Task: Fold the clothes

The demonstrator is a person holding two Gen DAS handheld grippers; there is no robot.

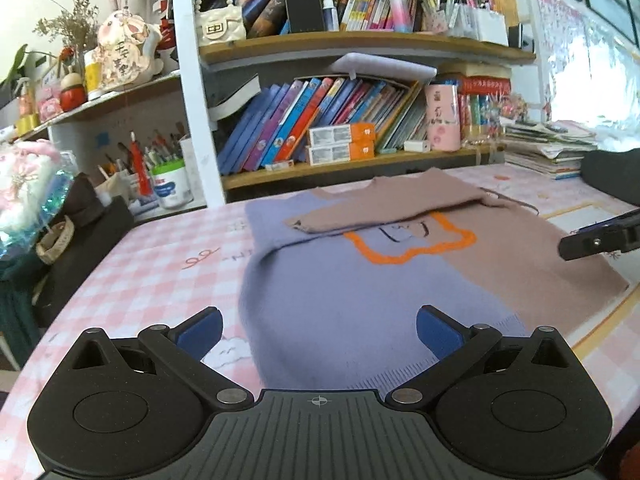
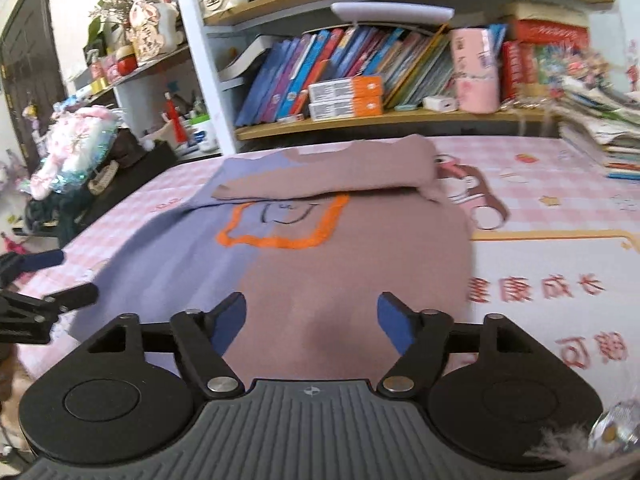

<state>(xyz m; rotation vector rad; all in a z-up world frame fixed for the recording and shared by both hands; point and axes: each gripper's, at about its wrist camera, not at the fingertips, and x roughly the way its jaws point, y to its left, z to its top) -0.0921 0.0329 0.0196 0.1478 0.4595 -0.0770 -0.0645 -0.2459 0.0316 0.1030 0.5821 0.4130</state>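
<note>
A knit sweater (image 1: 360,280), half blue and half brown with an orange-outlined motif, lies flat on the pink checked tablecloth (image 1: 152,264). Its brown sleeve (image 1: 392,204) is folded across the chest. My left gripper (image 1: 319,330) is open and empty, just above the sweater's blue hem. My right gripper (image 2: 312,322) is open and empty over the brown hem of the sweater (image 2: 352,248). The right gripper's fingers (image 1: 596,240) show at the right edge of the left wrist view. The left gripper's fingers (image 2: 52,296) show at the left edge of the right wrist view.
A bookshelf (image 1: 360,160) full of books and boxes stands right behind the table. A stack of magazines (image 1: 548,152) sits at the back right. Bags and clutter (image 1: 52,216) crowd the table's left edge. A printed mat (image 2: 560,280) lies right of the sweater.
</note>
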